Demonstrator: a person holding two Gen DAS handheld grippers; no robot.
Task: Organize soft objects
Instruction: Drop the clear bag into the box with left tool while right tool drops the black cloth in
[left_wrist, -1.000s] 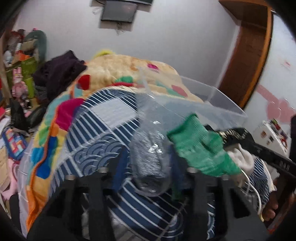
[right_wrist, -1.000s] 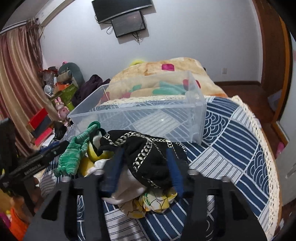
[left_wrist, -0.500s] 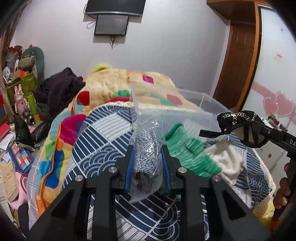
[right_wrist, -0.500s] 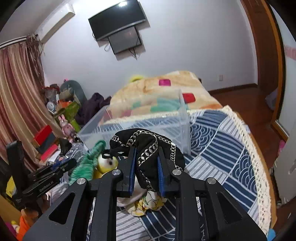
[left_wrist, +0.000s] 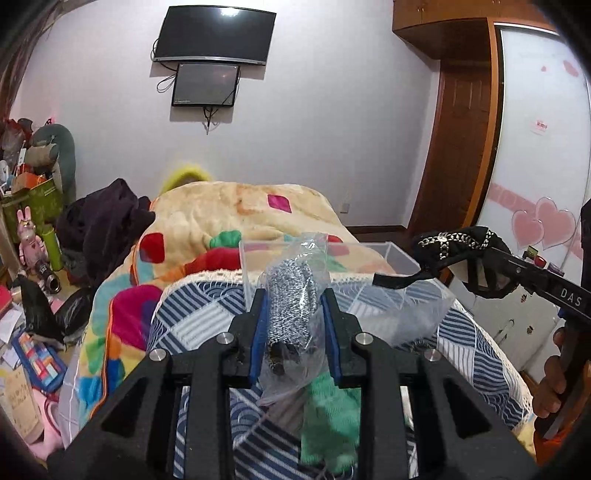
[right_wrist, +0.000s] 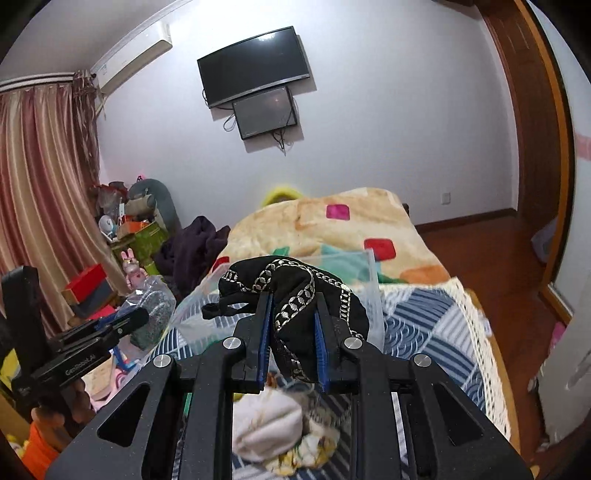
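Note:
My left gripper is shut on a clear plastic bag holding a black-and-white speckled knit item, lifted above the bed. My right gripper is shut on a black fabric item with silver chain trim, also lifted; it shows at the right of the left wrist view. A clear plastic bin stands on the blue patterned bedspread just beyond both grippers. A green knit item lies below the left gripper. A white soft item and a yellow-patterned cloth lie below the right gripper.
A colourful patchwork blanket covers the bed behind the bin. A dark garment pile lies at its left. Clutter, boxes and toys fill the floor on the left. A wooden door stands at the right.
Both grippers closed on their items and lifted them off the pile: the left with the bagged speckled knit, the right with the black chain-trimmed fabric. The green item stayed on the bed.

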